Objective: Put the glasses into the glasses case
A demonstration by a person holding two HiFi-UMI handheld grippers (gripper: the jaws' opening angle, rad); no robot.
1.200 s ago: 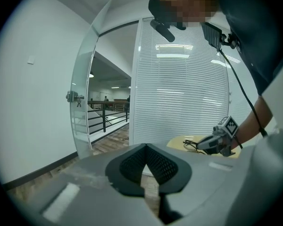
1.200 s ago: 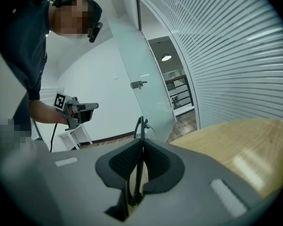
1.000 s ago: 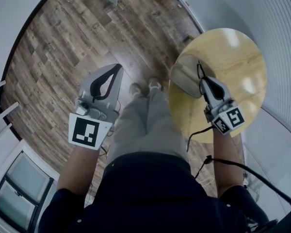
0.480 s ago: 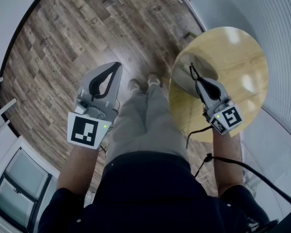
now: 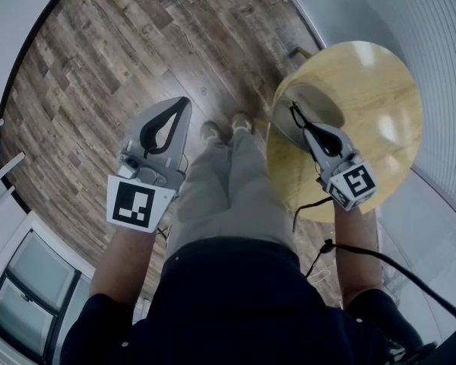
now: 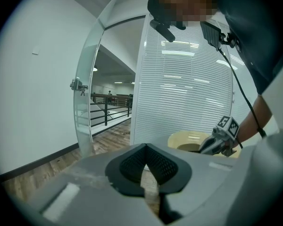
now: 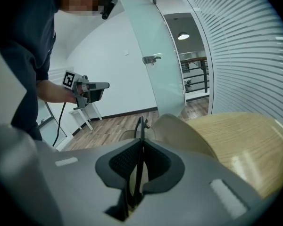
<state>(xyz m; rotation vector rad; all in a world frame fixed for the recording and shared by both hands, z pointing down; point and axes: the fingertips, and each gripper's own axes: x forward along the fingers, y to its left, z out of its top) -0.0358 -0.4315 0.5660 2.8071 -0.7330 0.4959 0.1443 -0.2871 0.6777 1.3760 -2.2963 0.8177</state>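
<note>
Right tool (image 5: 302,126) clamped on glasses (image 5: 294,112), glasses tip at the open case (image 5: 319,97), case on round wooden desk (image 5: 380,74), 2 o'clock in head view; left tool (image 5: 185,103) closed, empty, above wood floor (image 5: 99,67), 9 o'clock

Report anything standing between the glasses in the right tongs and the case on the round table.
Nothing visible does. The right tongs grip the thin dark-framed glasses, and the beige hard-shell glasses case lies open just beyond them on the round wooden table, with no object between.
</note>
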